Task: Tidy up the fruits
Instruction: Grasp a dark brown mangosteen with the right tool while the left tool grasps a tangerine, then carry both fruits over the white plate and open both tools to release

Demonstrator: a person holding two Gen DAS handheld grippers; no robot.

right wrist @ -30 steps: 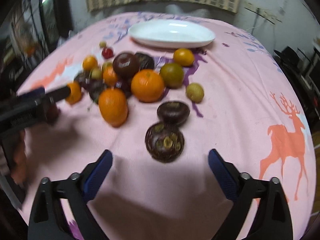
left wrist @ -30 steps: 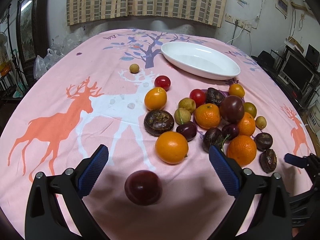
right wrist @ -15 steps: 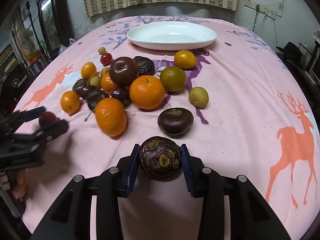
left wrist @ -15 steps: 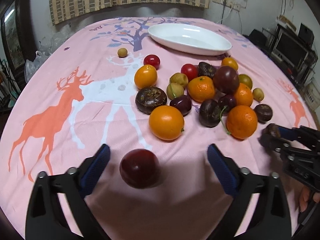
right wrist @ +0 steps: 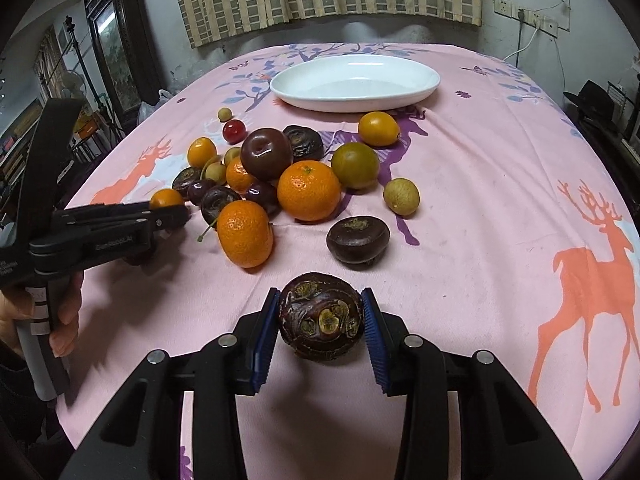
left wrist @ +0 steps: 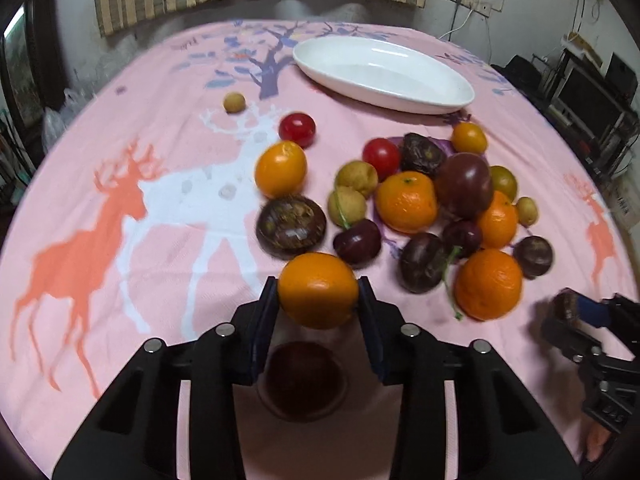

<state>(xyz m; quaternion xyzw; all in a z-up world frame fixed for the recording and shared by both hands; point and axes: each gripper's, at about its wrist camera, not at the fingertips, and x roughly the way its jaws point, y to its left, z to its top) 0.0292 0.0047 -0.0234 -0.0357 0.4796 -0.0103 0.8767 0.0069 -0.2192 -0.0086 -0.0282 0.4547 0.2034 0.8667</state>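
Note:
My left gripper (left wrist: 318,304) is shut on an orange (left wrist: 318,290) at the near edge of the fruit pile; a dark red plum (left wrist: 302,384) lies on the cloth under its fingers. My right gripper (right wrist: 321,326) is shut on a dark brown water chestnut (right wrist: 321,328), held just above the cloth. The pile of oranges, plums, cherry tomatoes and small yellow fruits (left wrist: 408,200) lies in mid-table. An empty white oval dish (left wrist: 382,74) stands behind it, also in the right wrist view (right wrist: 354,82).
The table carries a pink deer-print cloth (left wrist: 100,184). Another water chestnut (right wrist: 358,240) lies just ahead of my right gripper. The left gripper shows in the right wrist view (right wrist: 100,224). Dark furniture stands at both sides.
My left gripper moved forward over the plum and shut on the orange. My right gripper, open one second ago, closed on the water chestnut and holds it.

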